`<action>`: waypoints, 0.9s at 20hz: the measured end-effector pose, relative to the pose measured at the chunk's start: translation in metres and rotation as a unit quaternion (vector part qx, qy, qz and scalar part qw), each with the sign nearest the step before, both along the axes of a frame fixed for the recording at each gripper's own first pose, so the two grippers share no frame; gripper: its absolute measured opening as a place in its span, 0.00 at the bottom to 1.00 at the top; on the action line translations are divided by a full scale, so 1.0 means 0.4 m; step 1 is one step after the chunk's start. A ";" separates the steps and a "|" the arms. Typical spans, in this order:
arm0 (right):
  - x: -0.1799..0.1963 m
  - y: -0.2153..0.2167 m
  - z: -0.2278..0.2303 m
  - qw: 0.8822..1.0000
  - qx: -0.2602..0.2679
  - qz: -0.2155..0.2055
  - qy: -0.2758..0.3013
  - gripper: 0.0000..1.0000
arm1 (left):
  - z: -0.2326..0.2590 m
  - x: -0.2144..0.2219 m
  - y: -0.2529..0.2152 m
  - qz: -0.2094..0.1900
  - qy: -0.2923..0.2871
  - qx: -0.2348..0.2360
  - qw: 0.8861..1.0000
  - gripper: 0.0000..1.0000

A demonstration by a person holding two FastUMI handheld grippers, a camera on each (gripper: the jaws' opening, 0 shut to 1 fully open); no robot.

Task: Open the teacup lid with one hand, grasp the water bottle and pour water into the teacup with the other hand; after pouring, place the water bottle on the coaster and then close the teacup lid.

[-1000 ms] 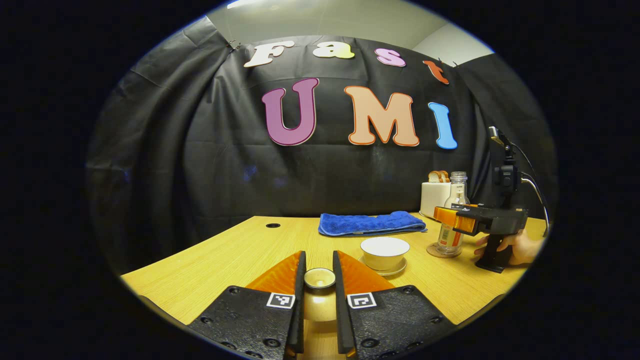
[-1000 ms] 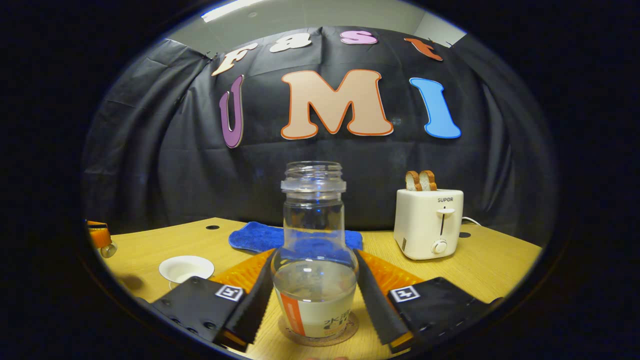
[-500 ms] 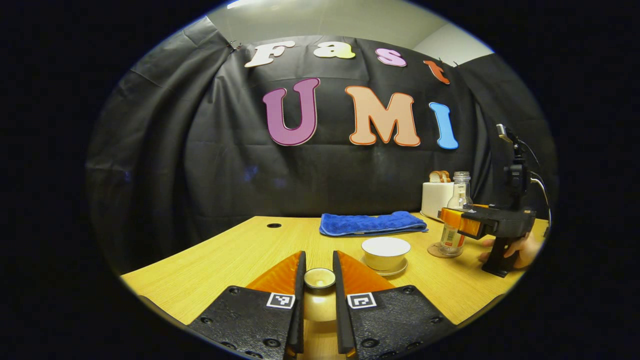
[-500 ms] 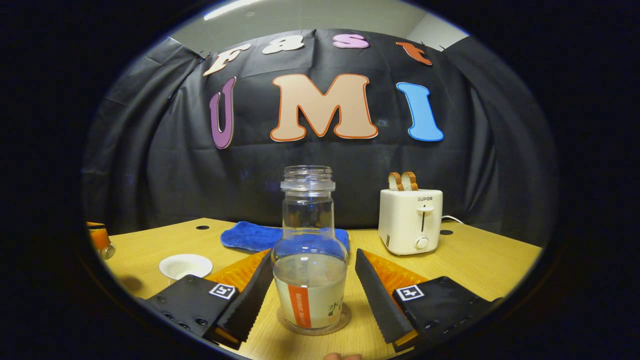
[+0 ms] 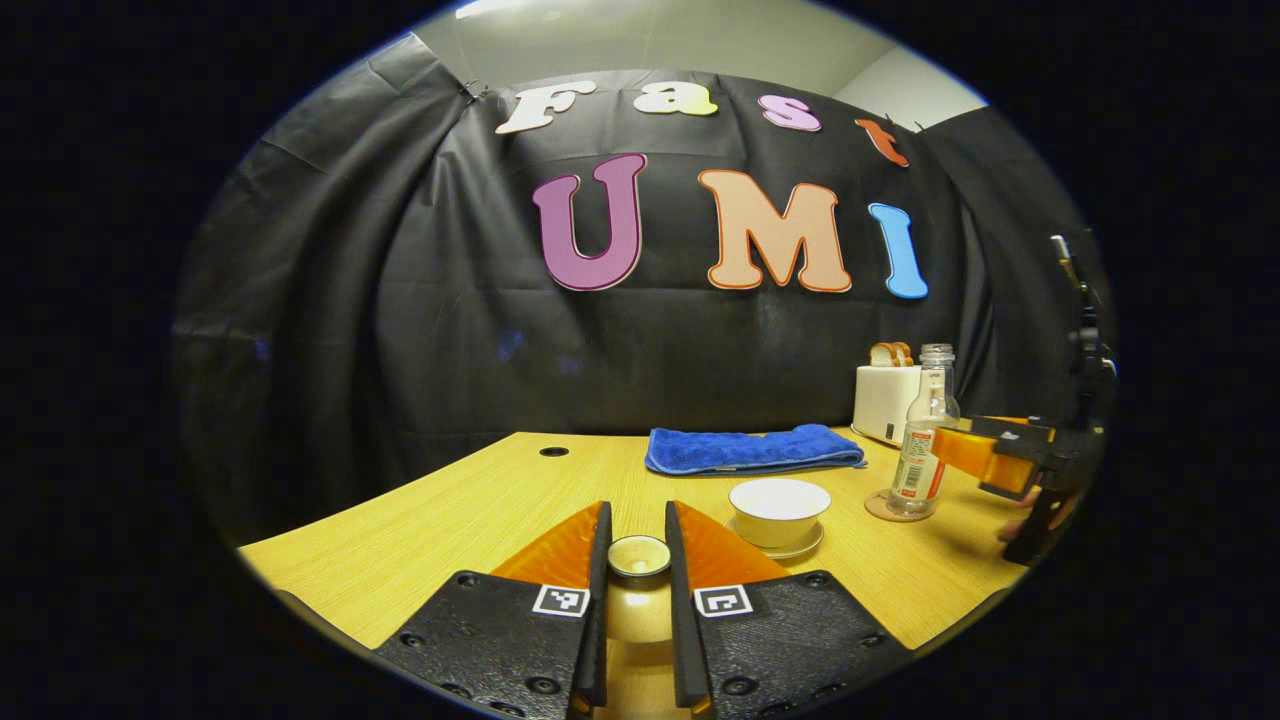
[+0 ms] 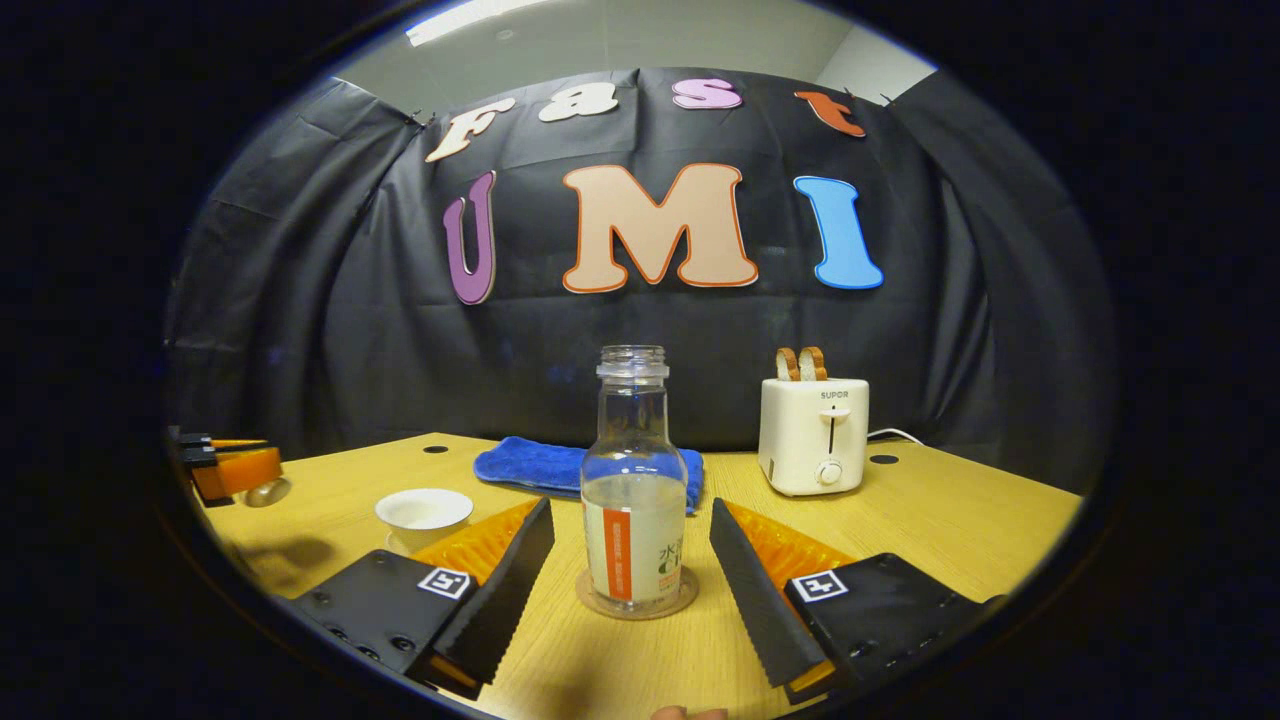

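Water bottle (image 6: 634, 510) upright on coaster (image 6: 592, 604), right hand-held gripper (image 6: 632, 560) open

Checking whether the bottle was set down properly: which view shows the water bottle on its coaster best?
The right gripper view: the water bottle stands upright, centred and near, on the coaster, between the open fingers of the right gripper, with gaps on both sides. The left gripper view shows the bottle small and far off at the right.
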State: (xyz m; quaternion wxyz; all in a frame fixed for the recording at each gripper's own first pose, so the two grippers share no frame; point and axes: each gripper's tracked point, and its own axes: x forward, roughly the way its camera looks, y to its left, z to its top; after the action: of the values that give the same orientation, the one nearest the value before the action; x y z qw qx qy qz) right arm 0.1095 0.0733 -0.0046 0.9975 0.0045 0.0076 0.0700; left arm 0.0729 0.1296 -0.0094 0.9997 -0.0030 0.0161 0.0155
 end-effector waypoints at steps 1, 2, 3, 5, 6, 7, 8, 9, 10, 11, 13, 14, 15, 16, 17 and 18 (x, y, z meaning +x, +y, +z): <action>-0.019 -0.014 0.002 1.000 0.001 0.007 0.000 0.99 | -0.002 0.015 -0.011 -0.004 -0.001 -0.001 1.000 0.24; -0.037 -0.033 0.001 1.000 0.002 0.010 -0.001 0.99 | -0.003 0.032 -0.025 -0.010 0.000 0.000 1.000 0.24; -0.050 -0.055 0.002 1.000 0.002 0.012 0.000 0.99 | -0.006 0.051 -0.035 -0.013 0.000 -0.001 1.000 0.23; -0.065 -0.105 0.005 1.000 0.002 0.008 0.001 0.94 | -0.008 0.087 -0.050 -0.012 0.001 -0.001 1.000 0.23; -0.072 -0.131 0.006 1.000 0.002 0.003 0.000 0.94 | -0.008 0.102 -0.060 -0.013 0.002 -0.001 1.000 0.23; -0.076 -0.156 0.009 1.000 0.002 -0.002 0.000 0.94 | -0.007 0.118 -0.076 -0.017 0.000 -0.001 1.000 0.24; -0.078 -0.182 0.010 1.000 0.003 -0.006 -0.001 0.94 | -0.008 0.133 -0.092 -0.022 0.001 -0.001 1.000 0.24; -0.076 -0.203 0.010 1.000 0.002 -0.010 0.000 0.94 | -0.010 0.147 -0.102 -0.025 0.000 0.000 1.000 0.24; -0.074 -0.222 0.012 1.000 0.002 -0.015 0.000 0.94 | -0.007 0.157 -0.105 -0.024 -0.001 0.000 1.000 0.24; -0.072 -0.241 0.013 1.000 0.001 -0.019 -0.001 0.94 | -0.002 0.166 -0.107 -0.021 -0.006 0.000 1.000 0.23; -0.071 -0.274 0.015 1.000 0.002 -0.027 -0.001 0.94 | 0.027 0.182 -0.119 -0.017 -0.030 -0.001 0.999 0.24; -0.070 -0.284 0.015 1.000 0.001 -0.029 -0.001 0.99 | 0.029 0.193 -0.129 -0.019 -0.032 0.001 0.999 0.24; -0.069 -0.290 0.015 1.000 0.001 -0.030 -0.001 0.94 | 0.020 0.203 -0.137 -0.023 -0.030 0.001 0.999 0.23; -0.068 -0.294 0.014 1.000 0.001 -0.030 0.000 0.99 | 0.015 0.212 -0.147 -0.027 -0.025 0.001 0.999 0.23; -0.067 -0.297 0.016 1.000 0.000 -0.030 -0.001 0.99 | 0.011 0.222 -0.157 -0.029 -0.021 0.001 0.999 0.24; -0.067 -0.297 0.015 1.000 0.001 -0.031 -0.001 0.94 | 0.010 0.231 -0.163 -0.030 -0.020 0.001 0.999 0.24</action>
State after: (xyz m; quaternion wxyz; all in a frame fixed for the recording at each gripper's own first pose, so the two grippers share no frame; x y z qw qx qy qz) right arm 0.0825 -0.0453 0.0014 0.9992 0.0052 0.0066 0.0393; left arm 0.1655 0.0643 -0.0053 0.9999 -0.0019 -0.0038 -0.0146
